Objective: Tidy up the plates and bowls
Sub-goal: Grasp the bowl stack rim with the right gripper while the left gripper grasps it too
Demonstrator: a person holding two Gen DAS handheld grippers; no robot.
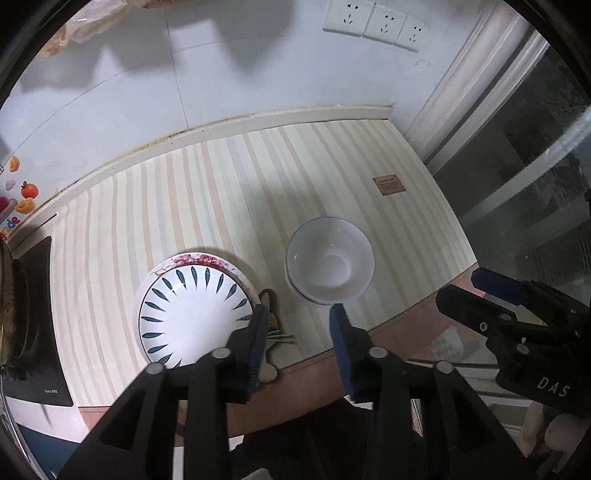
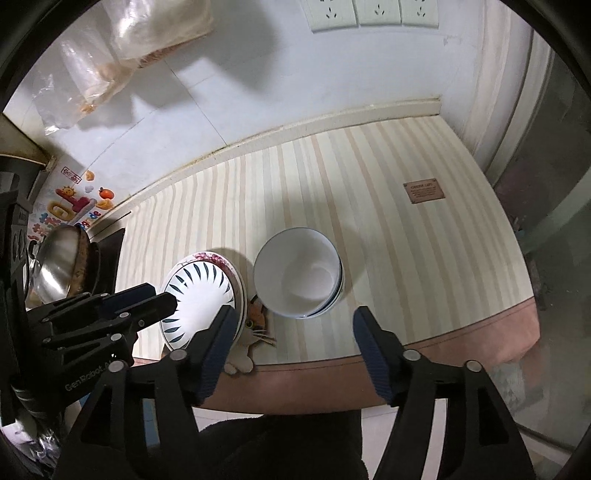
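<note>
A white plate with dark leaf marks [image 1: 192, 314] lies on top of a floral-rimmed plate [image 1: 207, 260] on the striped table mat [image 1: 229, 192]. To its right stands a stack of white bowls [image 1: 330, 260]. My left gripper [image 1: 300, 314] is open and empty, above the mat's near edge between plates and bowls. In the right wrist view the plates [image 2: 201, 299] and bowls [image 2: 297, 271] show too. My right gripper [image 2: 293, 317] is open and empty, in front of the bowls. The left gripper [image 2: 162, 301] shows at the left, the right gripper [image 1: 476, 284] at the left view's right edge.
A cat-shaped mat piece [image 2: 255, 328] lies between plates and bowls at the front edge. A dark stove with a metal pan [image 2: 61, 266] sits at the left. Wall sockets [image 2: 356, 13] and a plastic bag [image 2: 147, 40] are on the back wall. A small brown label [image 2: 423, 192] is on the mat.
</note>
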